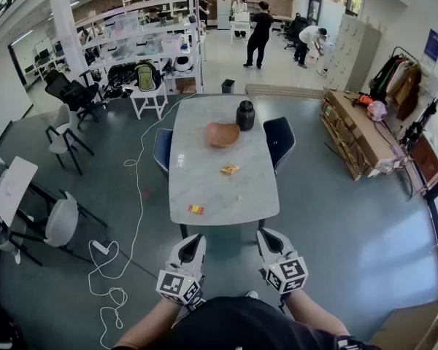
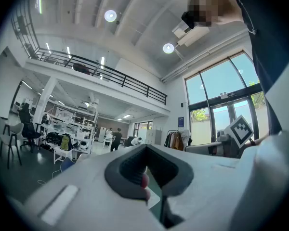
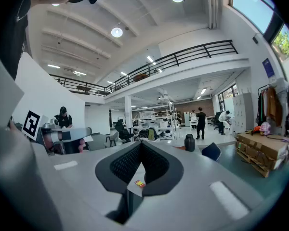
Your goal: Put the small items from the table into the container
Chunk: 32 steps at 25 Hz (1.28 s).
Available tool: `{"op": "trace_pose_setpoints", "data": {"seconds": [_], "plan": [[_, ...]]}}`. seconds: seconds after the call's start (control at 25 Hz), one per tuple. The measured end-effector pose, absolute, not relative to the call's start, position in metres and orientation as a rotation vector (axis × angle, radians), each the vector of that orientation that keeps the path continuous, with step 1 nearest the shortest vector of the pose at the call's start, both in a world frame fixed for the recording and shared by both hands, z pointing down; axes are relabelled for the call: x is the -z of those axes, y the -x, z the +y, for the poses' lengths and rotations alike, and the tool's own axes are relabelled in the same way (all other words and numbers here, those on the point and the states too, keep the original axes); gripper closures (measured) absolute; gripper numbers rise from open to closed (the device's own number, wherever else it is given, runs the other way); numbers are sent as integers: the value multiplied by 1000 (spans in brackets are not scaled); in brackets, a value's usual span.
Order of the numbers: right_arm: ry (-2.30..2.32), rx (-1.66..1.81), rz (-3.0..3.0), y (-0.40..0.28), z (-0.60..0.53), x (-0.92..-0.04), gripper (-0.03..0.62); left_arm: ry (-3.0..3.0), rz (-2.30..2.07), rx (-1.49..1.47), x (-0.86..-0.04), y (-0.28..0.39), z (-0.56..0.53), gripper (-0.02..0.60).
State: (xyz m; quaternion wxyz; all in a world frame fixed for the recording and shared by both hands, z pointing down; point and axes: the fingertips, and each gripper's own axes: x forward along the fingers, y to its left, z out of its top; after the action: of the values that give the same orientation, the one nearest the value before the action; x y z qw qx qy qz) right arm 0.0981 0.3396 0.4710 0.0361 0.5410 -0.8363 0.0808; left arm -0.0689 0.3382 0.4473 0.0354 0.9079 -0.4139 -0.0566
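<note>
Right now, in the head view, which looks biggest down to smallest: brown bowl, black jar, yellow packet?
1. brown bowl
2. black jar, though it stands farther from the camera
3. yellow packet, clearly smallest

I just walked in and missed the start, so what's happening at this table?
A person stands at the near end of the table, a gripper in each hand. The left gripper and right gripper are both shut, empty, and short of the table's edge. An orange wrapper and a red-yellow item lie on it; the brown bowl sits farther back beside a dark jar.
</note>
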Motion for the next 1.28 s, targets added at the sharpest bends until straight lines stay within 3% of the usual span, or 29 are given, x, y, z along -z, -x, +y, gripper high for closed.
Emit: {"op": "trace_pose_setpoints", "data": {"seconds": [1.28], "plan": [[-1743, -320, -2501, -35, 311, -492, 565, -2689, -1238, 199, -478, 144, 301, 577]]}}
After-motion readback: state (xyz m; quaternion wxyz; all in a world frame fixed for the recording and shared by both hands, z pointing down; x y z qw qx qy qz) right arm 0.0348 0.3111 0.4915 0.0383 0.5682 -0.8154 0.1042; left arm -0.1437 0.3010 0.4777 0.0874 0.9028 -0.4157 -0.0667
